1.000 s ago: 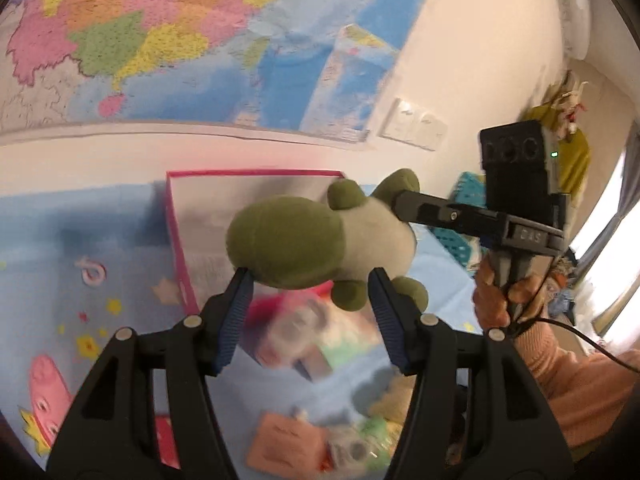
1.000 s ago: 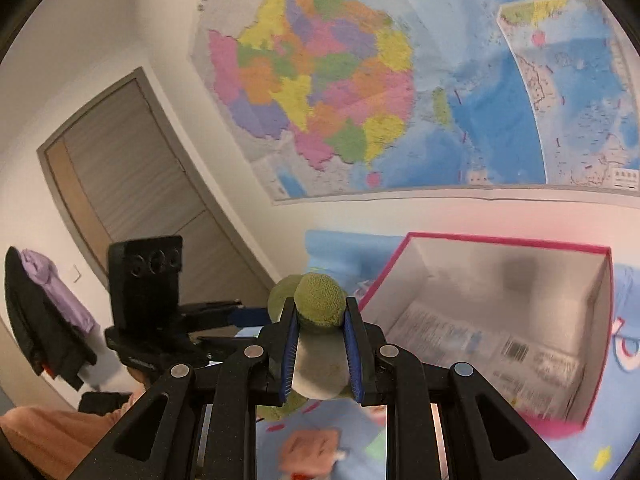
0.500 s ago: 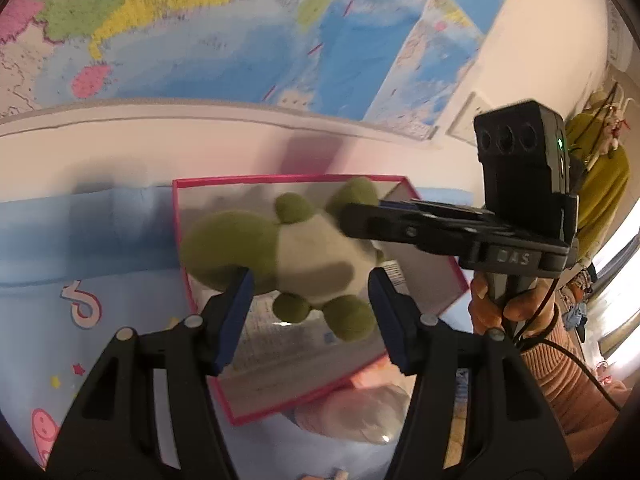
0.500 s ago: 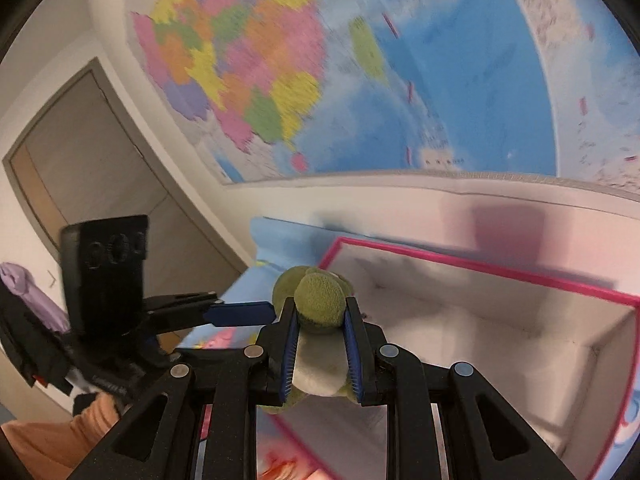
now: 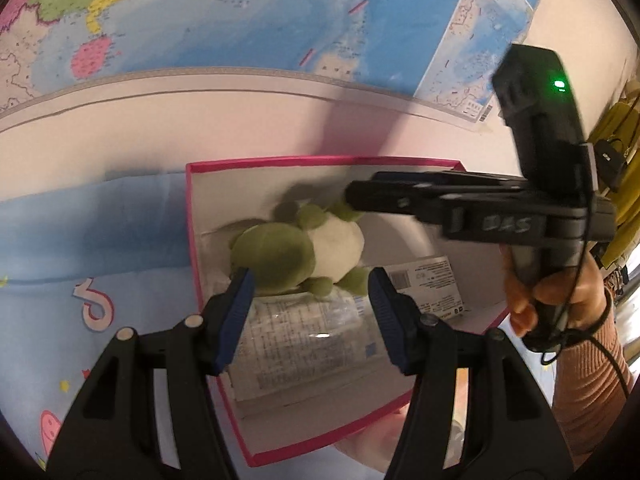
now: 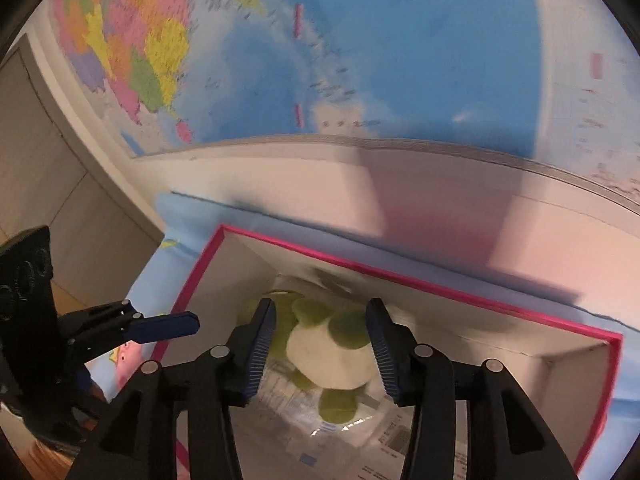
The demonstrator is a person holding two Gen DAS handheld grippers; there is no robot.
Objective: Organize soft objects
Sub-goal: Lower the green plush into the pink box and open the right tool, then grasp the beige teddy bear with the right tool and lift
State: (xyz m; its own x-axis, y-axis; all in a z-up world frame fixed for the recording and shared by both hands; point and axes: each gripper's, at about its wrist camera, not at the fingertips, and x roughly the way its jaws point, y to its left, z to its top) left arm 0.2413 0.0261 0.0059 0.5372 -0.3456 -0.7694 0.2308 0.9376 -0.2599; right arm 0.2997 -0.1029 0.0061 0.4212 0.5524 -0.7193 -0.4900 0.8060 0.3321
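Inside pink box (image 5: 191, 216), green plush (image 5: 298, 250)

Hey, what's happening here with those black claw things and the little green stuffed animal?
A person holds a claw in each hand and is tidying soft toys into a pink-edged box. The green and white plush toy now lies inside the box, on a plastic-wrapped pack. The right claw is open above the toy, not gripping it. The left claw is open too, holding nothing.

A colourful wall map (image 5: 248, 20) hangs on the pale wall (image 5: 160, 120) beside a grey-brown door (image 6: 44, 160).
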